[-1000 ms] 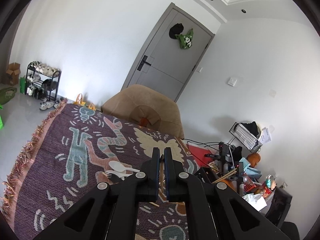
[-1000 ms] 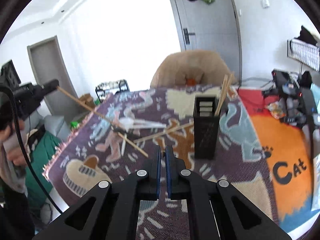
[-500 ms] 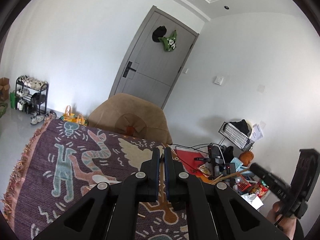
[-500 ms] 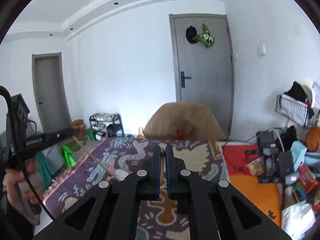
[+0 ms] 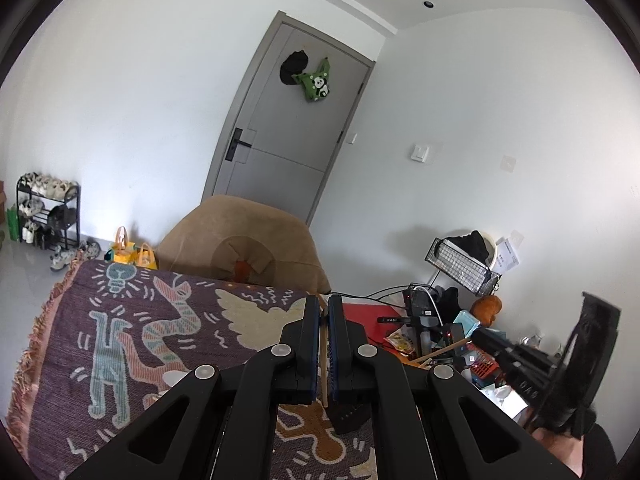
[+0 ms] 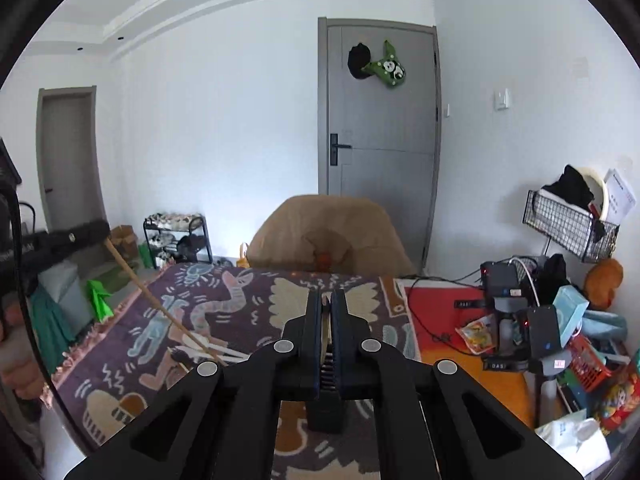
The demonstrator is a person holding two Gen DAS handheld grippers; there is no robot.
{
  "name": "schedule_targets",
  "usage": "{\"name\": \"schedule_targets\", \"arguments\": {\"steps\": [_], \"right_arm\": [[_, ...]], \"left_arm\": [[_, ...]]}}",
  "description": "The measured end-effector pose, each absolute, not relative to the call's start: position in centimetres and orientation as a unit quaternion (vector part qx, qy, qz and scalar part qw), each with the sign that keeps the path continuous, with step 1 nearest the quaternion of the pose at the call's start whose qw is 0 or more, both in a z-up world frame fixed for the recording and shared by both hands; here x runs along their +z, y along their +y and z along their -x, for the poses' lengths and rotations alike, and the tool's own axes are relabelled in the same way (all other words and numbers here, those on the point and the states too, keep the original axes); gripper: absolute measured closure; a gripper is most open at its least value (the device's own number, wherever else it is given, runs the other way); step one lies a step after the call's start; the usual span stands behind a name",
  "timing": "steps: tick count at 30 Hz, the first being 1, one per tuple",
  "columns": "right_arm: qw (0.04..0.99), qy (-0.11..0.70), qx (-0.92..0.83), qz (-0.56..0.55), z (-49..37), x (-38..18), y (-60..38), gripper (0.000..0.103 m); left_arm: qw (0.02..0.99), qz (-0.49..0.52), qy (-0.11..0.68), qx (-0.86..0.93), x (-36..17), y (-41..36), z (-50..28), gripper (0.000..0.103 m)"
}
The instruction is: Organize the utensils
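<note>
Chopstick (image 5: pixel 322 354) sits pinched in our left hand-held gripper (image 5: pixel 324 312), long axis slanting down toward the black holder (image 5: pixel 349 416) just below, while our right hand-held gripper (image 6: pixel 327 312) stays pressed together, empty.

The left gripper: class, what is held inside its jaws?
The left gripper grips a wooden chopstick, which slants down over the patterned cloth; its lower tip is hidden.

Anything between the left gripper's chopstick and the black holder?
Nothing visible lies between the chopstick and the holder; only cloth. The right gripper hangs close by the holder, though.
</note>
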State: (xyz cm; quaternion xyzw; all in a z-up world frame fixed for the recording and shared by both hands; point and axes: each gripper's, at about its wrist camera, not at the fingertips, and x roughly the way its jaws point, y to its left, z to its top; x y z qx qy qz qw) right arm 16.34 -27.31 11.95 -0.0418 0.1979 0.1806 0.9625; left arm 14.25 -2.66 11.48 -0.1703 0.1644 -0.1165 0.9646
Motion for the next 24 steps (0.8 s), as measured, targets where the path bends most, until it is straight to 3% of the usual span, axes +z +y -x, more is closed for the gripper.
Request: {"name": "schedule_targets", "arguments": {"steps": [4,6,8,24], "right_arm": [[0.956,0.233,0.175,0.024,-18.3,9.6,-27.7,0.093],[0.955,0.244,0.168,0.0,-18.6,8.9,-28.7,0.051],[0.96,0.224,0.164,-0.022,-17.8,9.0,-30.0,0.034],[0.952,0.243,0.112,-0.15,-13.9,3.6,-40.7,0.028]], "left_arm": [[0.965,0.159,0.167,-0.124,11.9,-3.9,-15.3,0.099],[0.965,0.153,0.168,-0.129,12.1,-4.6,-15.7,0.099],[0.966,0.144,0.168,-0.134,12.3,-5.4,-16.2,0.099],[0.974,0.049,0.155,-0.158,13.5,-13.9,-19.2,0.099]]}}
